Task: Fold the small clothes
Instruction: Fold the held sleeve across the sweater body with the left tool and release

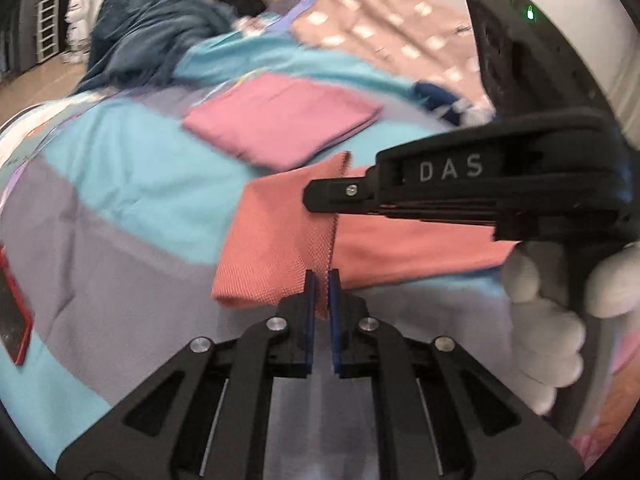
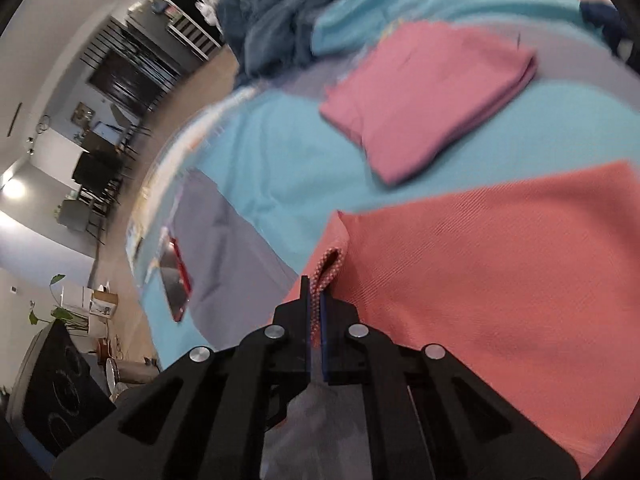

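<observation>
On the bed, across a quilt point(image 1: 120, 184) of turquoise and grey patches, a salmon-pink woven cloth point(image 1: 264, 240) is in the middle of being folded. Both hand-held grippers have hold of it. The left hand-held gripper point(image 1: 322, 280) has its blue-padded jaws pressed together on a raised edge of the fabric, which stands up between them like a small ridge. The right hand-held gripper point(image 2: 316, 300) is likewise clamped on the cloth, pinching a doubled-over corner whose looped hem pokes up just past its tips. Seen from the left camera, the right tool reaches in from the side over the cloth, held by a hand in a white glove point(image 1: 548, 320).

Part of the cloth lies flat on the quilt while the pinched edges are lifted, so I judge this to be a fold in progress: the gripped side being carried across the rest of the piece. Beyond it, apart from it, lies a mauve-pink cloth folded into a neat rectangle point(image 2: 432, 96), apparently already finished. Farther back a rumpled dark blue blanket point(image 1: 152, 36) is heaped, and a red-edged flat object point(image 2: 176, 276) sits on the quilt near the bed's edge.

The next move probably calls for both pinched points to travel together and level, so that the lifted edge lands squarely on the opposite edge before either grip lets go.
</observation>
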A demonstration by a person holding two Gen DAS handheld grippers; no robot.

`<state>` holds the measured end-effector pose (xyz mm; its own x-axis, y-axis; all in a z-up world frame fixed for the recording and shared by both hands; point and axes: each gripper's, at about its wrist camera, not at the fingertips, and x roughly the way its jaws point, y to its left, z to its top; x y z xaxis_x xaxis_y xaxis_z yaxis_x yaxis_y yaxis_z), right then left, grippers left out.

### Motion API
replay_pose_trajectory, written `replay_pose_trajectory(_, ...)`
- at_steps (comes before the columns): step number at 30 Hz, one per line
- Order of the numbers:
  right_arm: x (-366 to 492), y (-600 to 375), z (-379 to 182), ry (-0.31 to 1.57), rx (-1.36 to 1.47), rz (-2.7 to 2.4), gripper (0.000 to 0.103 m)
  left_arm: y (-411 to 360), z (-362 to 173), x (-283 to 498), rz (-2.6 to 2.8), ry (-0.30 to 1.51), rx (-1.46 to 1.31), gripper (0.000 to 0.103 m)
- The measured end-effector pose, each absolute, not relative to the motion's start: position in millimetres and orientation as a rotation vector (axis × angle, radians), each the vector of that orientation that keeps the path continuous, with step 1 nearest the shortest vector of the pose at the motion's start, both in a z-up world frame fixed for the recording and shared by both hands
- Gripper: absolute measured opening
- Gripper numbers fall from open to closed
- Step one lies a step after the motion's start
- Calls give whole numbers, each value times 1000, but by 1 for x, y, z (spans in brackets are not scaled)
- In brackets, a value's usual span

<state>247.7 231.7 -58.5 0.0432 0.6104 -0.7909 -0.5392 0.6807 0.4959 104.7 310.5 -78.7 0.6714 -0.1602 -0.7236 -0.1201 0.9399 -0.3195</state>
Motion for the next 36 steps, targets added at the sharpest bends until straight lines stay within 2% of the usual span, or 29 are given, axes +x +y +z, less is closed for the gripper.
replay_pose_trajectory(7,254,129,7,1078,47,808,3,228,-17,131,-273,773,-316,6)
replay_pose_trajectory(15,273,-12,32,985,169,702,3,101,11,169,-433,792,-181,6)
replay_pose_trajectory(28,277,-169,6,926,325,586,4,-55,-11,190,-591,918,-83,5)
replay_pose_trajectory(36,274,-232,-30,975,385,496,3,-101,-30,194,-613,965,-5,5)
